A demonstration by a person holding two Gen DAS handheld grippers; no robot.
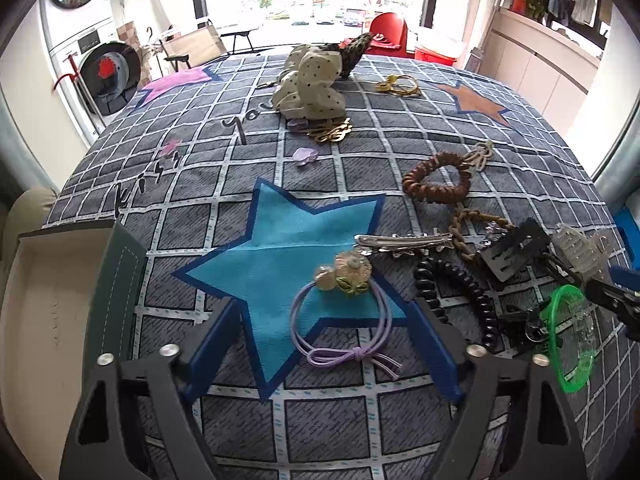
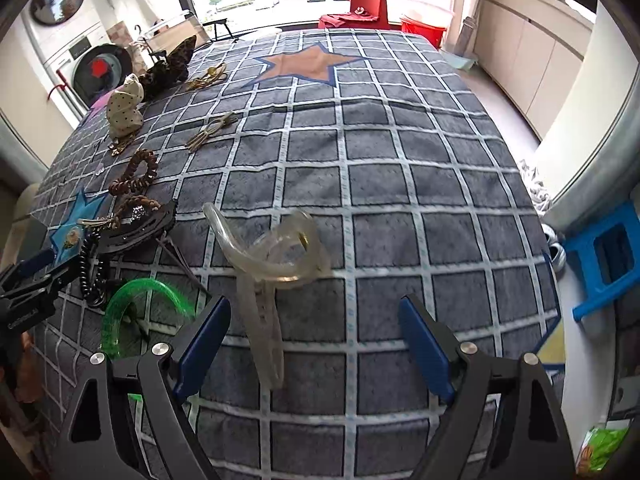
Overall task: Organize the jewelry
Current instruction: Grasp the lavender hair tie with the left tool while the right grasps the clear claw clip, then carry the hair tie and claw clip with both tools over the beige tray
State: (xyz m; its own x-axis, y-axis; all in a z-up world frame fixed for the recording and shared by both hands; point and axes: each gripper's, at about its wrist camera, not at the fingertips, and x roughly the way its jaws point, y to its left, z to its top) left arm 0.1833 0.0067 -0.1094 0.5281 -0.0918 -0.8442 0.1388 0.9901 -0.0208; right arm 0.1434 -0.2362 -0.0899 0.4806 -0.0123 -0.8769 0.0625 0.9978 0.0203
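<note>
Left wrist view is showing the grid-patterned cloth spreading over the whole table, and an open cream-lined box is sitting at its left edge, likely where the pieces are going; the left gripper is hovering with its jaws spread wide and nothing between them, framing the purple hair tie that is lying on the blue star; its flower charm is resting at the far end of the loop. In the right wrist view the right gripper is likewise gaping wide and gripping nothing, while the clear claw clip is standing just ahead of its left finger, off centre; the green claw clip is lying just beside that finger. Judging from this, the left jaws should be closing across the doubled cords near the knot, not on the charm; the right gripper is needing to shift leftward to centre the clear clip before closing.
</note>
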